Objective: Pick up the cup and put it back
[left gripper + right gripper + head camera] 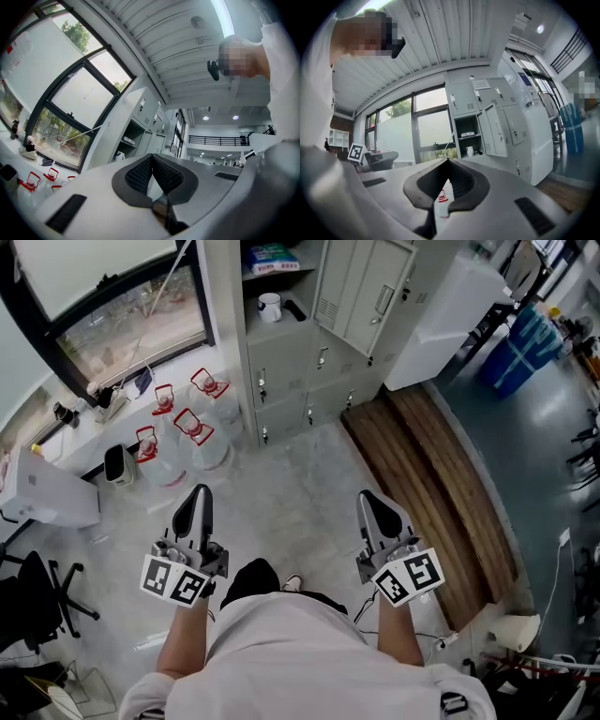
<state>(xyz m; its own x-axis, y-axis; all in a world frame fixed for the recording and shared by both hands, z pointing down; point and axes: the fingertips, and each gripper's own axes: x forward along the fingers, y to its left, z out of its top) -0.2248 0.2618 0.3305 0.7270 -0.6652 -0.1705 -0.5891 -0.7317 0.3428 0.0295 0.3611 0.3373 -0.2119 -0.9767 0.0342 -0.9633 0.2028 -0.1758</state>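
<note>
Left gripper [152, 157], jaws together; cup [120, 155] beyond

The cup [270, 307] stands on an open shelf [292, 326] of the cabinet [281, 367]. Water jugs [192, 432] sit on the floor [300, 512] left of it, under the window [131, 320].

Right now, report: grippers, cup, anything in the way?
Left gripper and right gripper shut, empty. Cup on open locker shelf ahead, untouched. Jugs on floor, left of the path.
</note>
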